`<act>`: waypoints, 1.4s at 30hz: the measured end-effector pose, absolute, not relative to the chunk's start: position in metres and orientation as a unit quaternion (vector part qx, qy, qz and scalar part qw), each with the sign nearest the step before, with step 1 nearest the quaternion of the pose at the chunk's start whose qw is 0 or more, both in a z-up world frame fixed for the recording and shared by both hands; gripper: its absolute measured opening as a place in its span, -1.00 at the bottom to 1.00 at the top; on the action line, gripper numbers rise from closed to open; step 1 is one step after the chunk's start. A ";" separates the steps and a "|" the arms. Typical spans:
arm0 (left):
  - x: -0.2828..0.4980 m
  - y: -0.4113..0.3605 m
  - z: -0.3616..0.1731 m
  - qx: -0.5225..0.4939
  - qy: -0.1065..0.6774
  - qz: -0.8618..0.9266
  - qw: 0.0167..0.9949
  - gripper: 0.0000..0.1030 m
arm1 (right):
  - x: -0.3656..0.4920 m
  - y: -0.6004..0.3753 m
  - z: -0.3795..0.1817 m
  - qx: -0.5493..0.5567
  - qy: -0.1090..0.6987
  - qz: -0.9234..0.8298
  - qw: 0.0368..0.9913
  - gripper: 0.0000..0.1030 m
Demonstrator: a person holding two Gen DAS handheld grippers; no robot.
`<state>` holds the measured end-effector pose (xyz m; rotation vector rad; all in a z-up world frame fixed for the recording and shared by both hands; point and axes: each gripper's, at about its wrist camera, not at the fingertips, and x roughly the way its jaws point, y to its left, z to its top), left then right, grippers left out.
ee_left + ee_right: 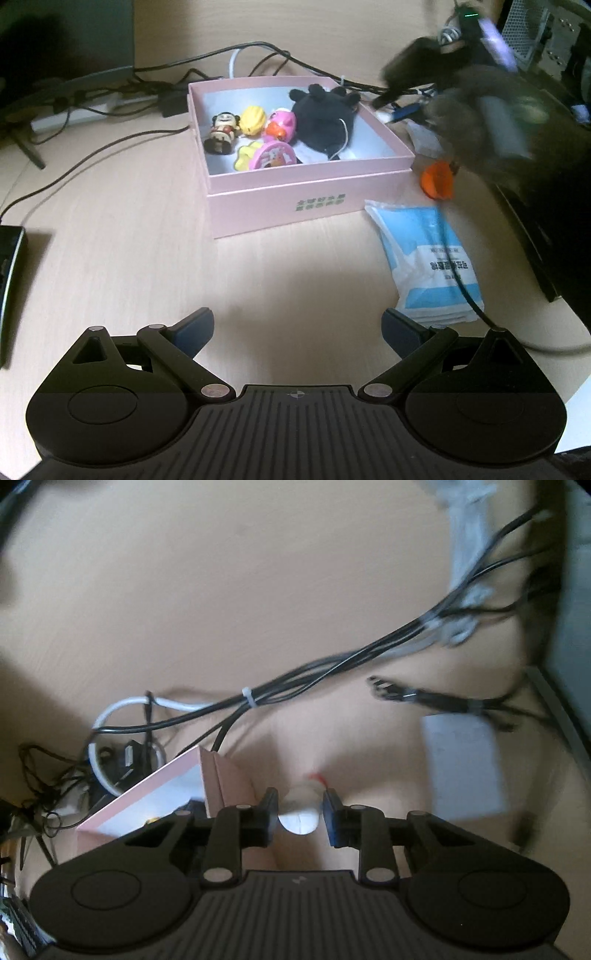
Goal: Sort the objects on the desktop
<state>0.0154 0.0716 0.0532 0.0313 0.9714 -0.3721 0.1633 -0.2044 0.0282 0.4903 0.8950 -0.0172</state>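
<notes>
In the left wrist view the left claw (297, 332) stands wide open at the bottom of the frame, nothing between its blue-padded fingers (195, 328), above bare wood-grain counter (129, 229). Beyond it, in the middle of the frame, sits a pink box (295, 192) with its top open; inside lie a small big-headed figurine (222, 133), a yellow toy (253, 120), a pink duck toy with an orange bill (282, 127), a round pink toy (271, 157) near the front wall, and a black plush toy (325, 122) toward the right side. Just right of the box, low on the counter, lies a blue-and-white packet (424, 258) with a black cable (461, 284) running across it. Above that packet an orange object (437, 181) shows beside the box's right corner, under the blurred right claw (491, 125) in the upper right; whether it touches the orange piece cannot be told here. A tangle of black cables (166, 85) runs behind the box. In the right wrist view the right claw (300, 806) is nearly closed, its fingers pressing on either side of a small white rounded object (301, 812) with a red bit at its far end, held above the counter (221, 609). The corner of the pink box (210, 775) lies just left of the claw, and a bundle of tied black cables (332, 672) crosses the frame beyond.
</notes>
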 end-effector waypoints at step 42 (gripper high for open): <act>-0.016 0.032 0.053 0.039 0.420 -0.169 0.891 0.75 | -0.006 -0.230 -0.018 0.181 0.459 -0.001 0.870 -0.22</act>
